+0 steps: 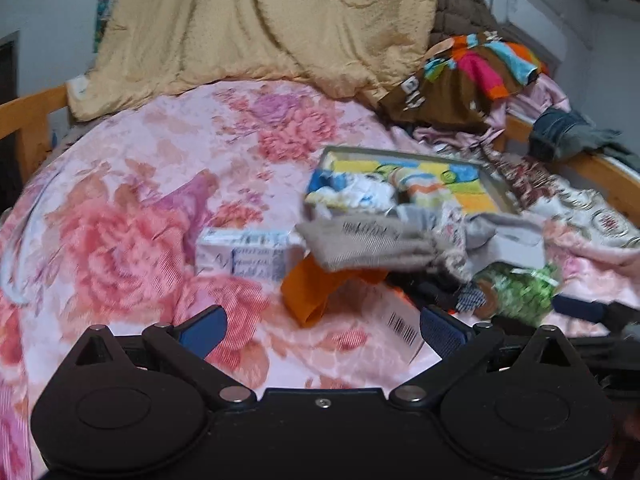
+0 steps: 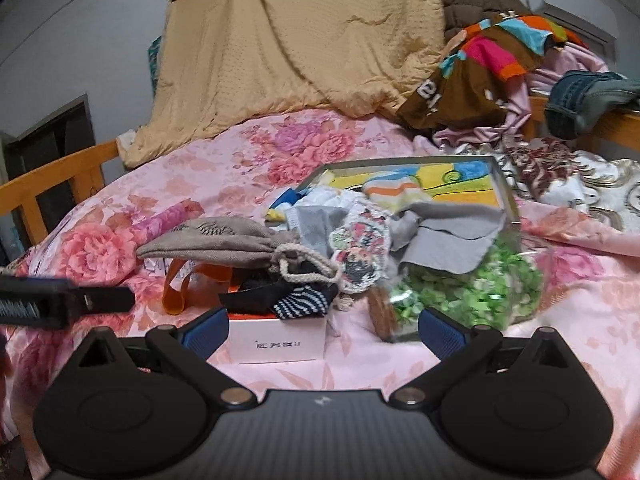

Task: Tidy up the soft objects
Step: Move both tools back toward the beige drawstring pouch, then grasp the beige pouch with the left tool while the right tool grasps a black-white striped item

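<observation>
1. The left gripper [image 1: 323, 330] hangs over the pink floral bedspread [image 1: 132, 216] with its blue-padded fingers spread wide; nothing sits between them and they touch nothing.
2. The right gripper [image 2: 323, 332] is likewise spread wide and empty, its pads flanking a white box [image 2: 276, 340] that lies on the bedspread just ahead, apart from both.
3. The soft things lie heaped in the middle of the bed: a grey drawstring pouch [image 2: 212, 240], a grey cloth [image 2: 448, 236], a striped dark sock [image 2: 304, 304] and a patterned floral piece [image 2: 360, 252].
4. Behind the heap stands a shallow tray [image 2: 505, 184] with a bright yellow and blue lining, holding pale rolled fabrics.
5. A clear bag of green bits [image 2: 476, 292] rests beside the heap, near the right gripper's right finger.
6. A tan quilt [image 1: 260, 24] is piled at the far end.
</observation>
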Motion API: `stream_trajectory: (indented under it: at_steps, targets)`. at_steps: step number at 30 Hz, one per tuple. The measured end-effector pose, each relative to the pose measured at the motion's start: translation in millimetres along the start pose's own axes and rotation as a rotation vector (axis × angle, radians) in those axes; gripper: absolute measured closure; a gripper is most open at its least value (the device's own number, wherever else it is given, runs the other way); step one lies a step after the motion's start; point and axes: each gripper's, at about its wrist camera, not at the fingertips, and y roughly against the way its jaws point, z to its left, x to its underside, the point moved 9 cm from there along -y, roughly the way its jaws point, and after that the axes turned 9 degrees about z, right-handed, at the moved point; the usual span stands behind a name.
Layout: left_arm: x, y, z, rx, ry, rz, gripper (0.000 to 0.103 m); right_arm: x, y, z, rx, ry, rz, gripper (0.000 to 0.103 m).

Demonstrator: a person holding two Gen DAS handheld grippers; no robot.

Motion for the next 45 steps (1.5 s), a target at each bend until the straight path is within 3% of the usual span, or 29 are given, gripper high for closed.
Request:
stream_trajectory:
  at_steps: [5,8,16,23,29,35,38,41,45]
  targets:
    - [-22.0,-4.1,-3.4,0.047,-0.069,-0.019,0.001,-3.2,-14.2,6.0,-0.01,0.009,0.005,0.0]
    - [-33.1,-14.9,-10.1,0.104,-0.128,0.009,0.001,-10.2,-20.1,11.9,0.017,0.03,-0.008,0.001]
    - [-49.5,-42.7,-13.3,0.137,-0.163,0.075,0.001,-20.3,-52.3,24.5,-0.013,0.061,-0.024,0.007]
    - [-51.5,-57.2,-8.8,0.158,-0.062,0.117,0.001,-10.9,-57.2,22.9,-0.07,0.065,-0.015,0.011]
    - [-57.5,-71.6,-0.3,0.209,0.143,0.176,0.002,-12.2,-57.3,18.5,-0.124,0.018,-0.006,0.013]
    - [-55.8,-89.7,4.3,0.249,0.309,0.246,0.022,-13.2,-59.3,18.3,-0.149,0.014,-0.009,0.018]
    - [-57.8,-91.9,3.1,0.231,0.307,0.254,0.032,-13.4,-59.6,19.8,-0.157,0.02,-0.009,0.024]
    - [-60.9,-91.7,1.6,0.232,0.291,0.264,0.049,-13.2,-59.7,20.0,-0.156,0.022,-0.008,0.03]
    - [-64.4,-88.4,1.0,0.239,0.289,0.261,0.059,-12.3,-61.3,19.0,-0.158,0.013,0.005,0.033]
